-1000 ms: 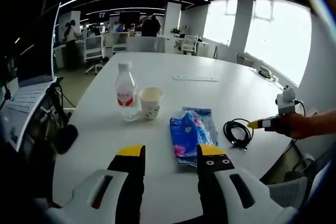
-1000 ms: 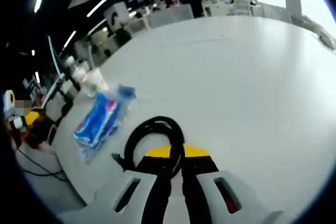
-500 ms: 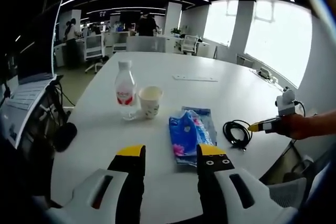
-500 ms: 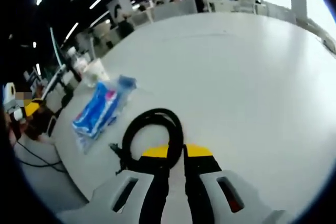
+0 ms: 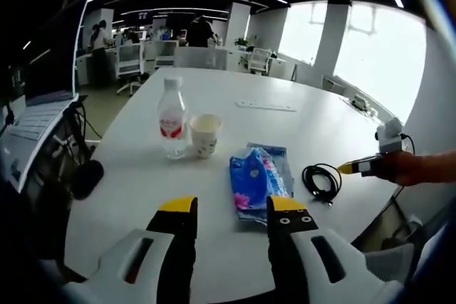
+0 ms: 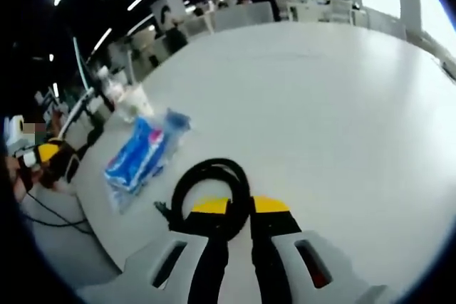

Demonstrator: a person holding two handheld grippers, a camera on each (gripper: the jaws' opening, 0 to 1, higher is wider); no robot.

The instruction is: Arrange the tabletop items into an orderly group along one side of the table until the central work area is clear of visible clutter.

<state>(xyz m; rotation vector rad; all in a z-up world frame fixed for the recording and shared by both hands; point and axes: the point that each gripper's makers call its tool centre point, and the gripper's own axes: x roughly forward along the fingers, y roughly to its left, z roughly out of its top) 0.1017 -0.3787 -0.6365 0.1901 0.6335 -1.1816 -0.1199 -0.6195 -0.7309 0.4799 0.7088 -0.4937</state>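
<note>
On the white table stand a clear water bottle and a paper cup. Nearer lies a blue tissue pack. My left gripper hovers open at the near edge, just short of the pack, with nothing between its jaws. To the right is a coiled black cable, with the right gripper at its edge, held by a hand. In the right gripper view, my right gripper is shut on the black cable, whose loop lies just ahead. The tissue pack lies to its left.
A white power strip lies farther back on the table. An open laptop and a dark round object sit off the table's left edge. Office chairs and desks stand beyond the far end. The table's far right part is bare.
Both views have shifted slightly with the hands. The items on the table sit where they were, and the right gripper still holds the cable.
</note>
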